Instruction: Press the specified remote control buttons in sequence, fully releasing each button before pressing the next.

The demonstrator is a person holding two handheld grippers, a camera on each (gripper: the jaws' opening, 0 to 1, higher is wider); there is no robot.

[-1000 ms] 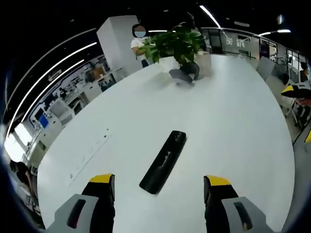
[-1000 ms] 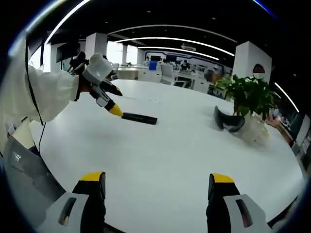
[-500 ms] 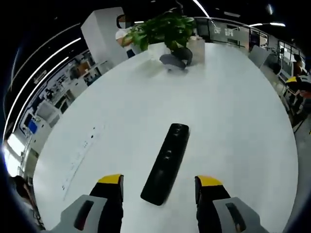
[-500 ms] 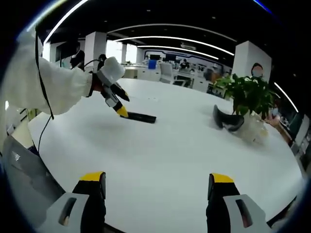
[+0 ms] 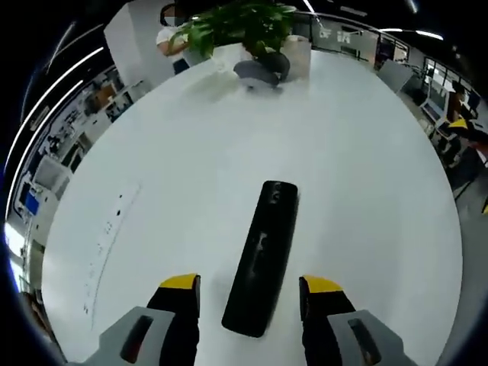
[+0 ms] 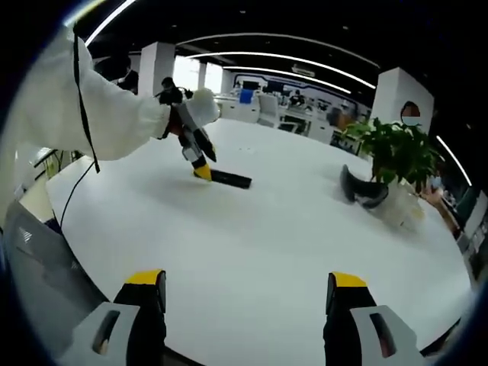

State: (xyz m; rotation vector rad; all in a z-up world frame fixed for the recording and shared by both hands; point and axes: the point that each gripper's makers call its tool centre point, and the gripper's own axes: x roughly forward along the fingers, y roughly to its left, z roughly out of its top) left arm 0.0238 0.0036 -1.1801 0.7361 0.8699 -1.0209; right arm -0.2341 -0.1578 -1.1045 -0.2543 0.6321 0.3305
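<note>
Left gripper [image 5: 249, 286] has come down over the remote [image 5: 261, 255] — a second ago the remote sat well ahead of my jaws, and now its near end lies between the yellow tips, with the far end running toward 12 o'clock. Jaws are narrower than they were but not closed; they hold nothing, and I can't tell whether either tip touches the remote's sides. From the right gripper view the left gripper [image 6: 202, 171] sits at about 11 o'clock, tipped steeply down with its tips at the remote's [image 6: 231, 179] near end on the table [image 6: 267, 252].

Right gripper [image 6: 245, 293] hangs wide open over bare table, well apart from the remote, holding nothing — its view has hardly shifted.

Plant [image 5: 244, 23] and the dark headset [image 5: 258, 72] stay at the table's far edge, around 12 o'clock.

I read this as the approach closing in: no button pressed yet, and the first press looks near. I'd want one tip over a button, not straddling the body.
</note>
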